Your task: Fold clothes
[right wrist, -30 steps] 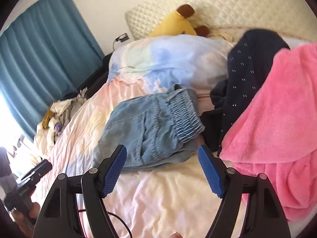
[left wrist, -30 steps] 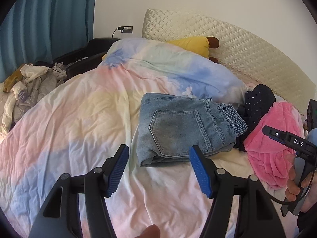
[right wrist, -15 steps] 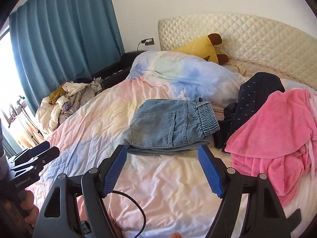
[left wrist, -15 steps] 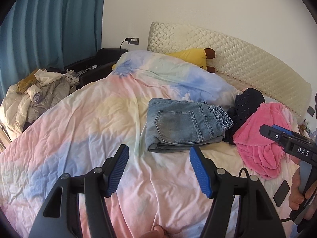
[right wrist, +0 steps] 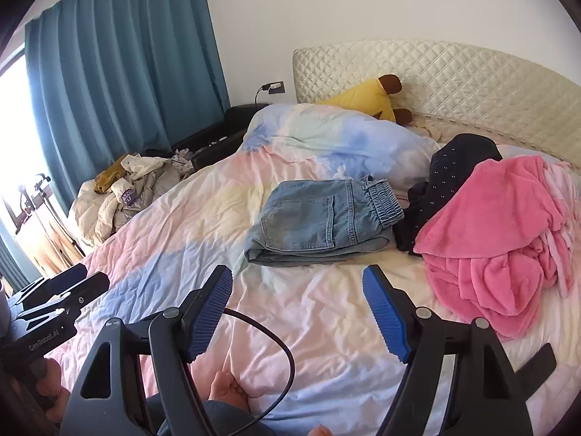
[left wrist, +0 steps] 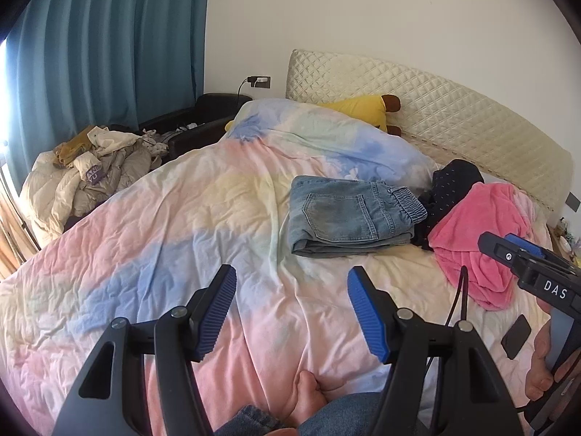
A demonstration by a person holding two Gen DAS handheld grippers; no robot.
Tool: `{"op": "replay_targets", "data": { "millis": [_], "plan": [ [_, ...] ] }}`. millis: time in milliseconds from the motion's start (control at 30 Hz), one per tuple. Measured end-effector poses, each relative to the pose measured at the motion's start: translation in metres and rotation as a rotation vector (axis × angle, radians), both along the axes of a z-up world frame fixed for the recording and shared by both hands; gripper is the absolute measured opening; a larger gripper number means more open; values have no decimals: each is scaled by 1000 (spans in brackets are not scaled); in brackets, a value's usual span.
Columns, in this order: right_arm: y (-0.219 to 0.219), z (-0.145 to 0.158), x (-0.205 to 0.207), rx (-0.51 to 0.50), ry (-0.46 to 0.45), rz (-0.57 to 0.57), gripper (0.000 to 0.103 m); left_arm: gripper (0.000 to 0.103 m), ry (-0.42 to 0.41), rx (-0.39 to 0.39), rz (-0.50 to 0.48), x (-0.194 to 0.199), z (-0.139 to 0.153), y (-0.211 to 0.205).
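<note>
One folded pair of jeans [left wrist: 348, 219] — long axis left-right; waistband right.

A bed is covered by a crumpled pastel duvet [left wrist: 181, 225] in pink, blue and yellow patches. Behind it stands a cream quilted headboard [left wrist: 454, 116]. A yellow plush toy [left wrist: 363, 110] with brown ends lies against the headboard. A teal curtain [left wrist: 109, 47] hangs along the left wall, with a wall socket [left wrist: 259, 81] and plugged-in charger on the white wall beside it. A dark phone [left wrist: 515, 331] lies flat on the duvet near the right edge.
</note>
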State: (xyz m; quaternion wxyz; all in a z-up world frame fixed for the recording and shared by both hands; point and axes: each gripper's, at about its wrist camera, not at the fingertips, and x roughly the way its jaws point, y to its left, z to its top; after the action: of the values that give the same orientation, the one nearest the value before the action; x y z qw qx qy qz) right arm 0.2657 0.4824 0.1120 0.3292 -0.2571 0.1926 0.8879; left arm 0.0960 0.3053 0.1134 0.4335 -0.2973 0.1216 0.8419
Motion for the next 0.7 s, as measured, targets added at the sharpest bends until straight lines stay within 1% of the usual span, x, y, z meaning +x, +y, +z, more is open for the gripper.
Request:
{"op": "replay_targets", "data": {
  "millis": [133, 433, 600, 700],
  "plan": [
    [-20, 3, 3, 33, -3, -13, 76, 66, 12, -3, 8, 7, 0, -14],
    [-59, 0, 2, 105, -20, -30, 76, 66, 43, 23, 39, 17, 1, -39],
    [-64, -9, 2, 92, -29, -47, 76, 66, 63, 22, 35, 22, -2, -44],
    [-66, -14, 0, 89, -42, -57, 76, 66, 61, 27, 33, 21, -3, -47]
  ]
}}
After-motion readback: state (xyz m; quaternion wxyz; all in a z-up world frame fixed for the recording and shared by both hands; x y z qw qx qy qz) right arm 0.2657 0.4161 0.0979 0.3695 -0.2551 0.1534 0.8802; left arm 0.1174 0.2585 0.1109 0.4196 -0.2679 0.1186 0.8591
